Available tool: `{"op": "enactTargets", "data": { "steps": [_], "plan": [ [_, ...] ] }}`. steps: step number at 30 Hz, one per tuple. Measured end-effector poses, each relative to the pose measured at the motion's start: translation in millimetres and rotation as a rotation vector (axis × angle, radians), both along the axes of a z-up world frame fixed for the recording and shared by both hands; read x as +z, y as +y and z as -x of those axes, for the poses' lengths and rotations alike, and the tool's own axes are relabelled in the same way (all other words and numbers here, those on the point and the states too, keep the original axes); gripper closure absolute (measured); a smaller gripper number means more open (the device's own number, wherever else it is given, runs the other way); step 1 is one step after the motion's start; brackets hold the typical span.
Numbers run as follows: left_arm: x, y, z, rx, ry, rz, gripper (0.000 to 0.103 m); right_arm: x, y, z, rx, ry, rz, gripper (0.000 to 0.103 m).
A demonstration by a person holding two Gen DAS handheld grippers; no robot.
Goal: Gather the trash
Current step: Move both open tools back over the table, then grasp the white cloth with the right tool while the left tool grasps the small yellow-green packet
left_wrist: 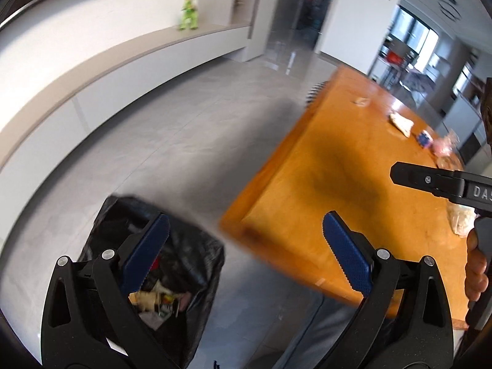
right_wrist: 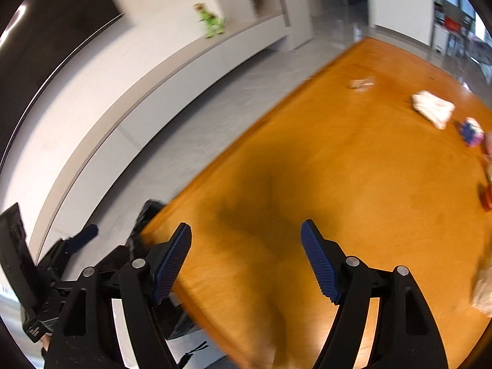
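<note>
My left gripper (left_wrist: 246, 240) is open and empty, between a black trash bag (left_wrist: 172, 246) on the floor and the corner of an orange wooden table (left_wrist: 338, 160). The bag holds mixed rubbish (left_wrist: 156, 303). My right gripper (right_wrist: 246, 246) is open over the table's near part (right_wrist: 338, 169), with nothing between its pads. On the far side of the table lie a small wrapper (right_wrist: 363, 84), crumpled white paper (right_wrist: 433, 109), a blue wrapper (right_wrist: 470, 130) and a clear bag (right_wrist: 484, 289). The paper (left_wrist: 401, 123) also shows in the left wrist view.
Grey tiled floor (left_wrist: 169, 141) runs left of the table to a long low ledge (left_wrist: 123, 61) with a green toy (left_wrist: 189, 15). A hand (left_wrist: 476, 270) holds the other tool at the right edge. A red object (right_wrist: 487, 200) sits at the table's right.
</note>
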State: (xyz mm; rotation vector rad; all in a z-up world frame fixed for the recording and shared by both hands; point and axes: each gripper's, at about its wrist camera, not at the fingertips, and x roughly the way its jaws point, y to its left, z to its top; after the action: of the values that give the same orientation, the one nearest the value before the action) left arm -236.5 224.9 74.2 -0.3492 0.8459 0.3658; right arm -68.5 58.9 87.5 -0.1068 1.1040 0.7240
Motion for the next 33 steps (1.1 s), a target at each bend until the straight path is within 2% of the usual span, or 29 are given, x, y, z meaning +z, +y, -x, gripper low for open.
{"op": "enactTargets", "data": {
  "steps": [4,12,16,24,33],
  "plan": [
    [10.0,-26.7,-51.0,-0.086,0.011,-0.066,0.006,0.1,-33.1,-38.9,-0.087,-0.004,0.018,0.029],
    [14.5,-60.7,-151.5,-0.223,0.042,-0.075,0.006,-7.2,-80.4,-127.7,-0.23,0.008,0.056,0.029],
    [16.6,-78.1,-204.3,-0.284,0.041,-0.116,0.006,-10.4,-95.3,-174.5,-0.287,0.014,0.066,0.029],
    [7.0,-97.4,-294.4,-0.388,0.066,-0.175,0.006,-32.1,-106.1,-259.1,-0.357,0.034,0.12,0.029],
    [-10.2,-114.2,-369.3,-0.479,0.093,-0.251,0.006,-65.7,-101.6,-310.4,-0.361,0.052,0.206,0.029]
  ]
}}
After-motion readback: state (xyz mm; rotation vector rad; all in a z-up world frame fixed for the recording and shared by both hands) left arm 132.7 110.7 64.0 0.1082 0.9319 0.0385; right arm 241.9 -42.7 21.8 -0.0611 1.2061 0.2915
